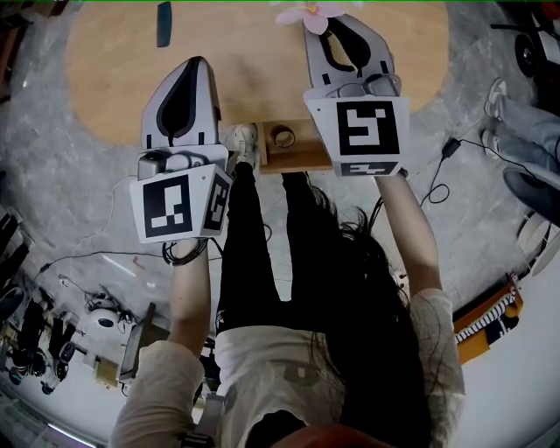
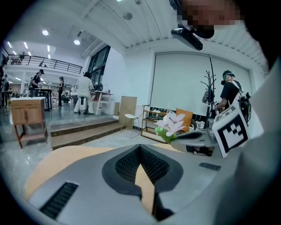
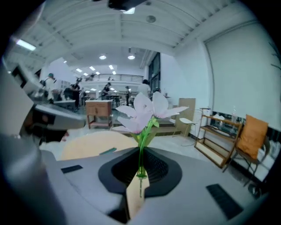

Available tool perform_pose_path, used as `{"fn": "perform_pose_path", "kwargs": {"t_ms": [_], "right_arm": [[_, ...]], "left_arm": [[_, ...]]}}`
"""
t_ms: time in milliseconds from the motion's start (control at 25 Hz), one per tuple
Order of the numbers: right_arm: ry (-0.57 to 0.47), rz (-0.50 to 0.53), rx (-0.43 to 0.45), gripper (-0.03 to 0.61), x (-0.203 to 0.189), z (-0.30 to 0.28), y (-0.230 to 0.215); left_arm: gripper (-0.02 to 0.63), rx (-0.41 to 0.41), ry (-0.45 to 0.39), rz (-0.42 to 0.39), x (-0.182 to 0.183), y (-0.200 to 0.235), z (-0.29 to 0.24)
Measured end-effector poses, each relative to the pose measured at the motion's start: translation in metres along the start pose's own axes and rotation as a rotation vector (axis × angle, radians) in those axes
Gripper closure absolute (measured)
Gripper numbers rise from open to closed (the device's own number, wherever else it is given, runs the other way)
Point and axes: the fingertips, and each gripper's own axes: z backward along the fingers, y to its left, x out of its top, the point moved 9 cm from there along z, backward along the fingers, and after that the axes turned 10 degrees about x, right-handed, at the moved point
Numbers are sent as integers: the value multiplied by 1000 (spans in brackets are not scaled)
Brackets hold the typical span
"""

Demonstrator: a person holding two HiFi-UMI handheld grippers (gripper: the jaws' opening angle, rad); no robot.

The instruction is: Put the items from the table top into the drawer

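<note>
My right gripper is shut on the thin green stem of a pink artificial flower, held above the far side of the oval wooden table. In the right gripper view the flower stands upright out of the closed right gripper. My left gripper hovers over the table's near left part, shut, with nothing between its jaws. From there the flower shows to the right. The open drawer juts from the table's near edge, between the two grippers, with a ring-shaped item inside.
A dark flat item lies on the far left of the table. The person's legs and a white shoe stand right at the drawer. Cables run over the grey floor. Another person's feet are at the right.
</note>
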Motion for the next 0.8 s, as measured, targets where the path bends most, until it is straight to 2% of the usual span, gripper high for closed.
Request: {"fn": "perform_pose_path", "kwargs": {"t_ms": [120,200,320,440,520,640,800], "right_arm": [[120,215,164,549,-36,8,22],[201,298,317,551,-68,15,39],[334,284,555,549,-123,27,61],[489,216,709,549,-182,55,73],[593,169,751,551,-219,73,73],[756,133,753,549,-269,80,76],[892,181,733,549,-312,76,80]], "left_arm": [[606,3,16,-3,-6,-1,4],[607,5,28,-5,-10,0,5],[607,4,44,-10,-16,0,4],[606,-6,57,-22,-19,-13,5],[607,-11,57,-29,-19,-22,5],[607,-14,62,-27,-19,-15,3],[607,-25,71,-36,-23,-6,2]]}}
